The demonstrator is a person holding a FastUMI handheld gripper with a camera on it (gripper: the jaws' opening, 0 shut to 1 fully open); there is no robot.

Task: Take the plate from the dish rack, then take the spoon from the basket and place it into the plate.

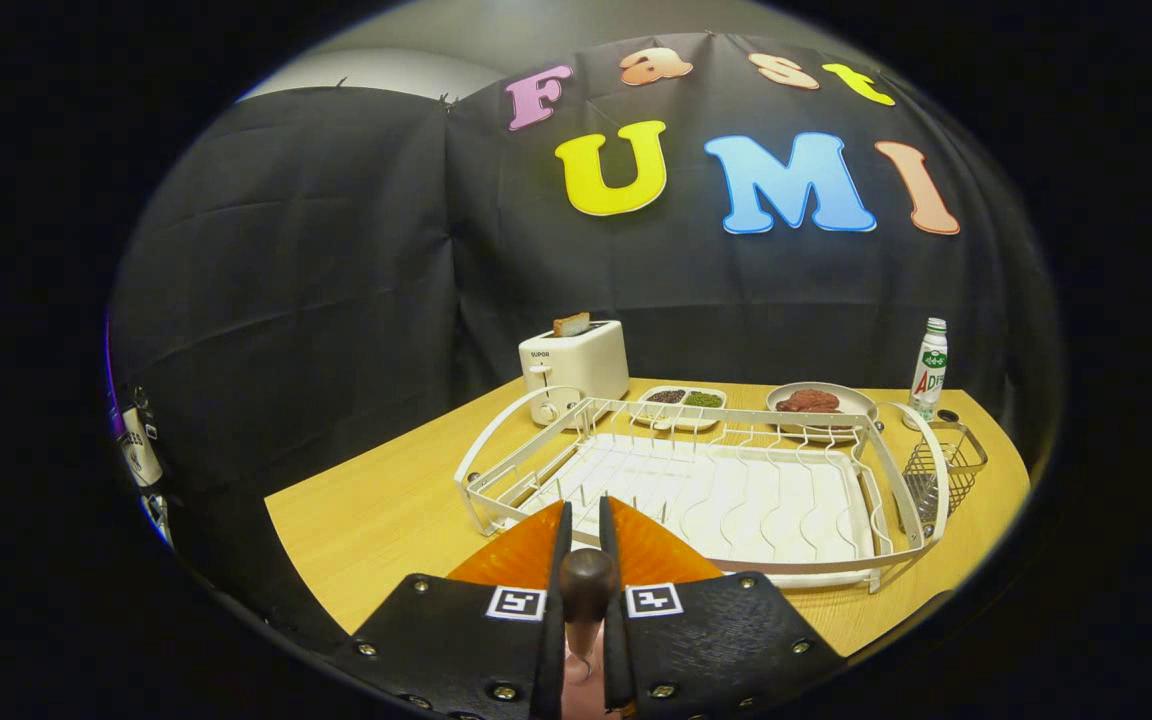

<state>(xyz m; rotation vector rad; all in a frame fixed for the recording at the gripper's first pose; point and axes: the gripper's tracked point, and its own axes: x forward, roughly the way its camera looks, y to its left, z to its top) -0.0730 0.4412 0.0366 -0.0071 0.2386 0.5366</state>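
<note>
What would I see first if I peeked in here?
First, the gripper, its fingers shut on a spoon with a dark rounded handle end, over an orange plate. Just beyond sits a white dish rack on the wooden table, with a toaster behind it.

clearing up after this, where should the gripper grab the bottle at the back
Grip the bottle around its straight middle, below the cap, coming level from the meat plate side: it stands upright, and the wire basket crowds its near side. First, the gripper is shut on the spoon over the orange plate.
</note>
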